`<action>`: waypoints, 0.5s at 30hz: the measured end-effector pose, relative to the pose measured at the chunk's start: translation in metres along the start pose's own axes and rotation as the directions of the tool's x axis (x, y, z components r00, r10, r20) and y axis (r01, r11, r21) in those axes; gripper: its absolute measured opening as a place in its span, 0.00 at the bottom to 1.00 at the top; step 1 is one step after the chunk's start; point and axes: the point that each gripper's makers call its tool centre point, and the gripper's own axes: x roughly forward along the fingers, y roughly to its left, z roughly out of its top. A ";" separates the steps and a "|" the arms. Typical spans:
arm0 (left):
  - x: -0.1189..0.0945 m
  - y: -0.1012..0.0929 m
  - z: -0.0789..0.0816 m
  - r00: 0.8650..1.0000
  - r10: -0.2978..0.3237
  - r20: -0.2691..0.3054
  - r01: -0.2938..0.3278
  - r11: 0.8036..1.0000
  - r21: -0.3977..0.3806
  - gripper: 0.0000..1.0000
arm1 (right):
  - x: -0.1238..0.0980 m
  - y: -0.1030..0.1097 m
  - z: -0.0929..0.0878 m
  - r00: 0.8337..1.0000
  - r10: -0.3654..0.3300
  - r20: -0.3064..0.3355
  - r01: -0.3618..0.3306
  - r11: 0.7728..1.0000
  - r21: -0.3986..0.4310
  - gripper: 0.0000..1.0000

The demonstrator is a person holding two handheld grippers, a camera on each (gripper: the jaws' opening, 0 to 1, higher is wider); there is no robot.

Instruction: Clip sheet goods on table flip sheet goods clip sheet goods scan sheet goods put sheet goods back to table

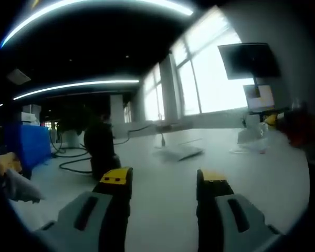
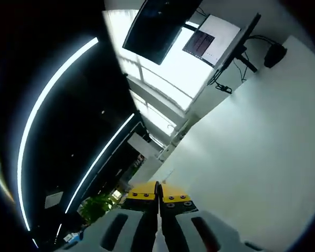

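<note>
A flat pale sheet good (image 1: 179, 152) lies on the white table (image 1: 163, 210) ahead of my left gripper (image 1: 164, 181). That gripper is open, its yellow-tipped jaws wide apart and nothing between them. A second pale packet (image 1: 250, 146) lies further right, near the monitor stand. In the right gripper view my right gripper (image 2: 158, 197) points along the white table (image 2: 252, 157). Its yellow tips are pressed together, and I see nothing held between them.
A dark monitor (image 1: 249, 60) and a small screen (image 1: 259, 97) stand at the table's right end; they appear again as monitor (image 2: 157, 26) and screen (image 2: 210, 39), with a black device (image 2: 275, 52) on cables. A dark bulky object (image 1: 101, 149), cables and a blue bin (image 1: 29, 144) sit left.
</note>
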 end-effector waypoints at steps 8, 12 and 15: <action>0.000 0.000 0.000 1.000 0.000 0.000 0.000 1.000 -0.001 0.41 | 0.000 -0.018 -0.005 0.998 -0.059 -0.038 0.058 0.998 -0.024 0.00; 0.000 0.000 0.000 1.000 0.000 0.000 0.000 1.000 0.000 0.41 | -0.001 -0.018 -0.004 0.998 -0.057 -0.010 0.058 0.996 0.068 0.14; 0.000 0.000 0.000 1.000 0.001 0.000 -0.001 1.000 0.000 0.41 | -0.002 -0.017 -0.003 0.999 -0.053 -0.001 0.053 0.998 0.046 0.25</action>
